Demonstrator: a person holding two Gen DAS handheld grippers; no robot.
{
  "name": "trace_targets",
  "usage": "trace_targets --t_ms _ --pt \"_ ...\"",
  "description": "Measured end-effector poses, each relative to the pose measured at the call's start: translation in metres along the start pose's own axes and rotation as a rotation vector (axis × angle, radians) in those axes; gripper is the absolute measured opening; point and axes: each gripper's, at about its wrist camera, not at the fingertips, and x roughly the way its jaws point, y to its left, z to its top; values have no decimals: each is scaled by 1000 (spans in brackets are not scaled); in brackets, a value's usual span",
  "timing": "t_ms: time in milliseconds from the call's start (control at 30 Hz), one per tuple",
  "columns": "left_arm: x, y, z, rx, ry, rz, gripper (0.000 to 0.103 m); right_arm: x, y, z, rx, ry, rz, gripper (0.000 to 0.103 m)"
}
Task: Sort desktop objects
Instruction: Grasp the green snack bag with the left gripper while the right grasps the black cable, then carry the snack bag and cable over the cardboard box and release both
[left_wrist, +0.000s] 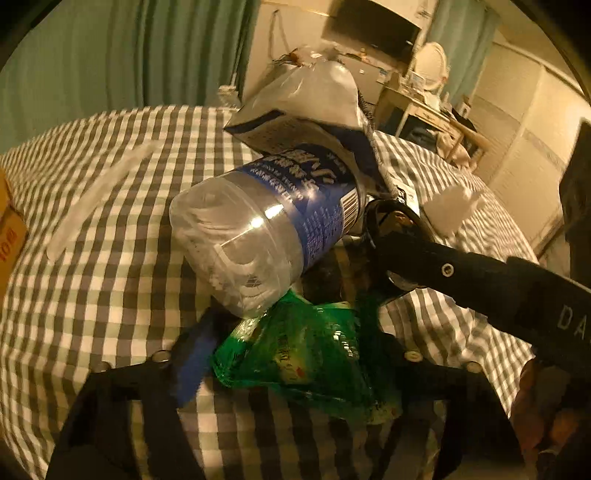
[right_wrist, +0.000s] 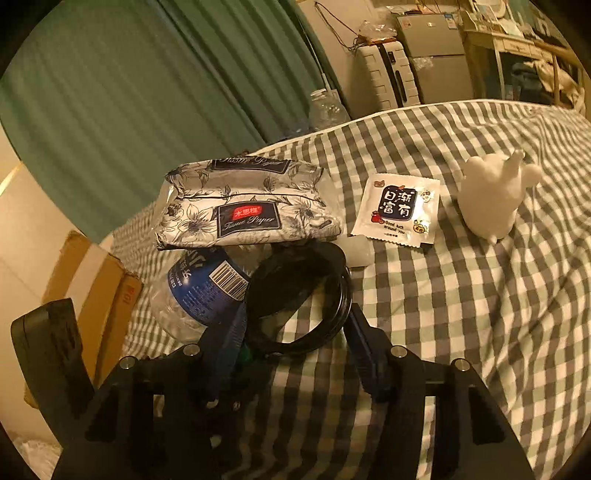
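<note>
My left gripper (left_wrist: 291, 354) is shut on a crumpled green snack packet (left_wrist: 303, 354), which lies on the checked cloth (left_wrist: 110, 277) just in front of a clear bottle (left_wrist: 258, 236) with a blue label. The bottle lies on its side, its far end under a flowered tissue pack (left_wrist: 303, 110). My right gripper (right_wrist: 295, 350) is shut on a black ring (right_wrist: 303, 295), one pad on each side of it. The ring rests against the bottle (right_wrist: 199, 291), just below the tissue pack (right_wrist: 243, 206). The right gripper's dark finger (left_wrist: 443, 266) reaches in from the right in the left wrist view.
A white sachet (right_wrist: 397, 206) and a white rabbit-like figure (right_wrist: 491, 195) lie to the right on the cloth (right_wrist: 461, 314). A small pale lump (right_wrist: 356, 251) sits behind the ring. A cardboard box (right_wrist: 99, 291) stands off the left edge. A clear plastic strip (left_wrist: 99, 199) lies left of the bottle.
</note>
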Motion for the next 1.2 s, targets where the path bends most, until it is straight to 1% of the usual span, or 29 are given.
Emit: trace_targets --t_ms 67,100,133,200,267,300,367,500,533,633,667,700,733,767,867,900,1000,1100,1167,1200 --pt "-5 1 -1 1 -8 -3 58 -6 0 -2 15 -13 -21 54" --pt "-7 1 -1 -3 -11 -7 56 -11 0 -3 19 -17 -31 54" --pt "-13 3 -3 -8 -18 -3 46 -19 -1 -5 22 -25 -50 54" --pt "-19 7 -4 -8 -19 -12 46 -37 -5 -8 19 -29 -103 54" --pt "-24 9 -7 -5 1 -32 44 -55 -5 -14 4 -37 -191 54" --pt "-27 9 -7 3 4 -32 43 -62 -7 -16 1 -32 -212 54" --pt "-39 6 -9 33 -9 -34 43 -78 -9 -22 4 -32 -249 54" --pt "-76 -5 -14 111 -57 -32 43 -104 -10 -37 34 -30 -271 54" --pt "-82 -7 -11 117 -64 -32 43 -108 -8 -39 36 -31 -274 54" --pt "-99 -12 -3 120 -53 -54 43 -128 7 -47 32 -39 -280 54" --pt "-105 -13 -2 130 -42 -48 43 -136 14 -50 29 -50 -265 54" --pt "-111 -14 1 138 -28 -38 43 -142 20 -52 26 -61 -257 54" --pt "-117 -23 4 137 -20 -34 43 -149 27 -54 19 -72 -252 54" --pt "-124 -23 7 132 -4 -29 43 -155 38 -57 0 -69 -252 54" --pt "-147 -31 14 111 20 12 43 -164 63 -65 -63 -63 -296 54" --pt "-157 -31 16 115 22 27 43 -168 71 -68 -69 -62 -297 54" --pt "-185 -24 19 138 25 44 43 -181 95 -73 -70 -71 -286 54" --pt "-212 -8 23 148 0 49 43 -199 127 -72 -127 -107 -290 54" --pt "-231 5 27 152 -18 38 43 -211 154 -68 -166 -141 -268 54" --pt "-241 12 29 158 -27 24 43 -216 167 -67 -181 -154 -239 54"
